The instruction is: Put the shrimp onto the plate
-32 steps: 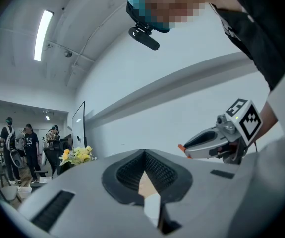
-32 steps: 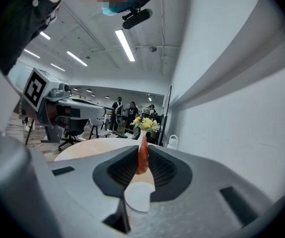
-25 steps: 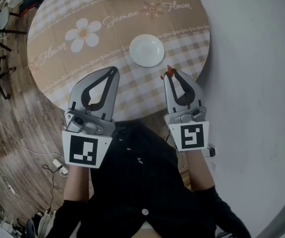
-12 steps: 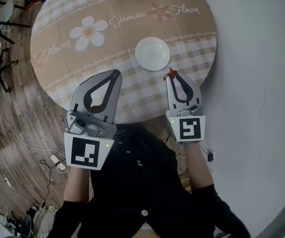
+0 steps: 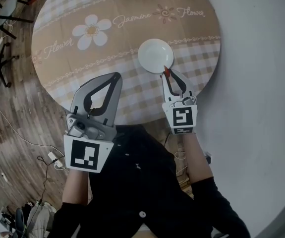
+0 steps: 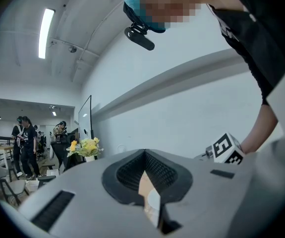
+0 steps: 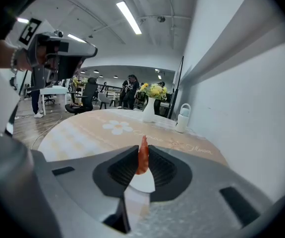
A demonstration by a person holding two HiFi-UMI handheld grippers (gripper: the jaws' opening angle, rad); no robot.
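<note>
The right tool (image 5: 167, 74) was clamped on the shrimp (image 5: 166, 71), orange-red body pinched upright between the tips, poking out just past them. It hung right at the near rim of the white plate (image 5: 154, 55), which sat on the round checked surface (image 5: 83, 58). The left tool (image 5: 116, 77) was off to the plate's left and nearer the person, its tips closed together on nothing. A flower vase (image 7: 151, 105) stood far beyond the plate.

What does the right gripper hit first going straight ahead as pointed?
Likely the plate, just ahead of the right gripper; the shrimp pinched in its jaws would touch first. Height above it is unclear.
</note>
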